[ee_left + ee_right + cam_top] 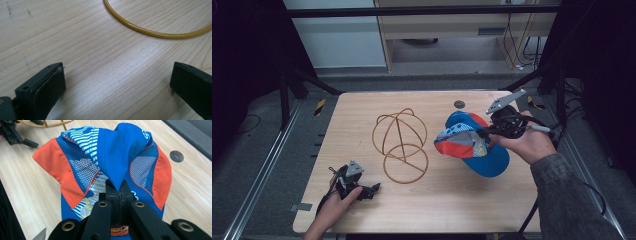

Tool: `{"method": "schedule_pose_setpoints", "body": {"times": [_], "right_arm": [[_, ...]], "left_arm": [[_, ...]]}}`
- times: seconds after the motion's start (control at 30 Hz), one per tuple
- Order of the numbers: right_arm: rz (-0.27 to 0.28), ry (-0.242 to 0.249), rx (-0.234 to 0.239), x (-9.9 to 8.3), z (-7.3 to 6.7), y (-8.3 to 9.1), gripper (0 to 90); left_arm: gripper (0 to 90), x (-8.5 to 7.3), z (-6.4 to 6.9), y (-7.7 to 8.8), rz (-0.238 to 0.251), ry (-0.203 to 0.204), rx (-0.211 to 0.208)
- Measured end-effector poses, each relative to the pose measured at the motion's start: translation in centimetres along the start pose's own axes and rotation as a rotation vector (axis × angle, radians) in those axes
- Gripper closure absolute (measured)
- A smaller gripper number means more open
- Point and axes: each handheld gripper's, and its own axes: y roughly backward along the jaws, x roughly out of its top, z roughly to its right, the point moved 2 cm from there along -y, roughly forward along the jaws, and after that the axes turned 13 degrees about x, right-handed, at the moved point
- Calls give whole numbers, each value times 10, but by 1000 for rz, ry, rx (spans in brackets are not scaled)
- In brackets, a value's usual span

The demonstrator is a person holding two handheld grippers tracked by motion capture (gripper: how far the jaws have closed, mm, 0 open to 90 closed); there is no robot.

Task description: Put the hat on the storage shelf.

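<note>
A blue, orange and white-striped cap (pixel 469 142) hangs above the right side of the table, pinched at its crown by my right gripper (pixel 486 133). In the right gripper view the jaws are shut on a fold of the cap's blue fabric (pixel 117 173), and the cap (pixel 82 170) droops away below them. A yellow wire hat stand (pixel 401 145) of crossing hoops sits at the table's middle. My left gripper (pixel 371 190) rests near the front left edge, open. Its pads (pixel 48 87) stand wide apart over bare wood, with a hoop of the stand (pixel 150 31) just beyond.
The wooden table (pixel 362 112) has a small round grey inlay (pixel 459 104) near its back edge. Metal frame rails (pixel 257 175) run along the left side, and cables (pixel 522 45) lie on the floor behind.
</note>
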Motion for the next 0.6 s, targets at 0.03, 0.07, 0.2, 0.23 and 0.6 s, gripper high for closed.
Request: {"method": "schedule_pose_setpoints", "body": {"times": [0.03,0.07,0.2,0.23,0.6], "right_arm": [[4,4,-6,1,-1,2,898],[7,10,-10,3,-1,5,898],[27,19,-16,8,-4,13,898],[33,27,-19,11,-5,16,898],[91,61,-51,33,-11,36,898]], "left_arm": [[0,0,0,0,0,0,0],[0,0,0,0,0,2,0],[0,0,0,0,2,5,0],[0,0,0,0,2,5,0],[0,0,0,0,2,2,0]]}}
